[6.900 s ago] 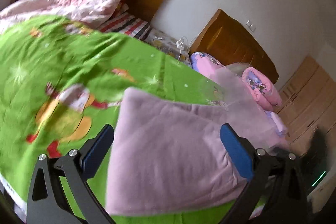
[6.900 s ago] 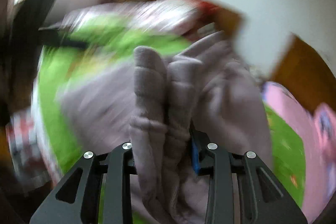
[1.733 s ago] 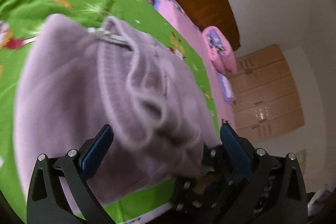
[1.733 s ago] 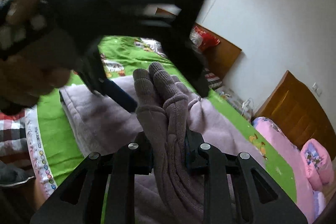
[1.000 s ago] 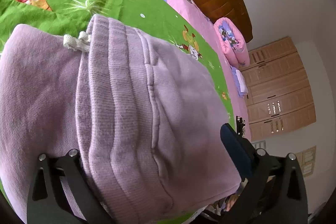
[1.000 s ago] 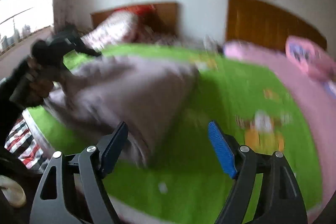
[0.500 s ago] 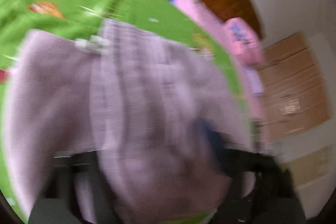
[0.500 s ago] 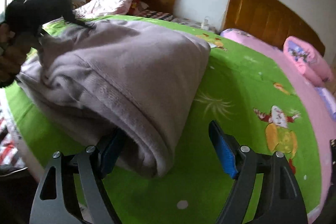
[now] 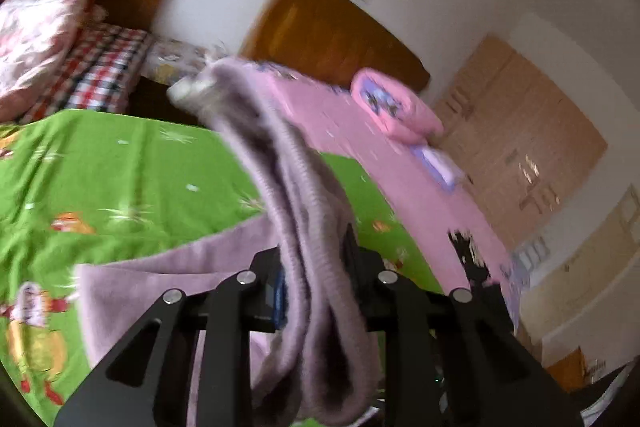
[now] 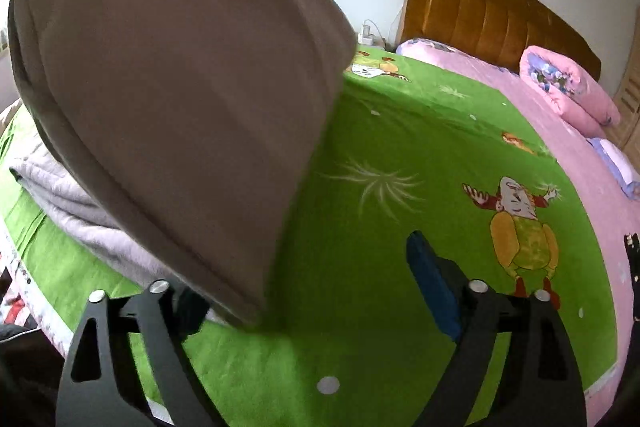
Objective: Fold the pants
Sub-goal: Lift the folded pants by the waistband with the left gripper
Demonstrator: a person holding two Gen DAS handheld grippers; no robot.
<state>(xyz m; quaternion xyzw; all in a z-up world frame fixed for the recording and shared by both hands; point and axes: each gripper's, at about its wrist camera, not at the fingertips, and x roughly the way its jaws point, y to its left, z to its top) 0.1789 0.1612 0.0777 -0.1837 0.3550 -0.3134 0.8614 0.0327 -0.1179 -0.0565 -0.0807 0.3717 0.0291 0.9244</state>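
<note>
left gripper (image 9: pixel 316 291) jaws clamp the pants (image 9: pixel 296 211) waistband — right gripper (image 10: pixel 308 283) jaws wide.

L gripper (image 9: pixel 316 291) clamped tight on pants (image 9: pixel 304 267); R gripper (image 10: pixel 308 283) jaws spread wide.

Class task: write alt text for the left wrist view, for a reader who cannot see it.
The left hand-held gripper is shut on a thick fold of lilac pants, lifting it above a green cartoon-print bedspread. More of the pants lies flat on the bedspread; a pink bed and wooden headboards stand behind.
</note>
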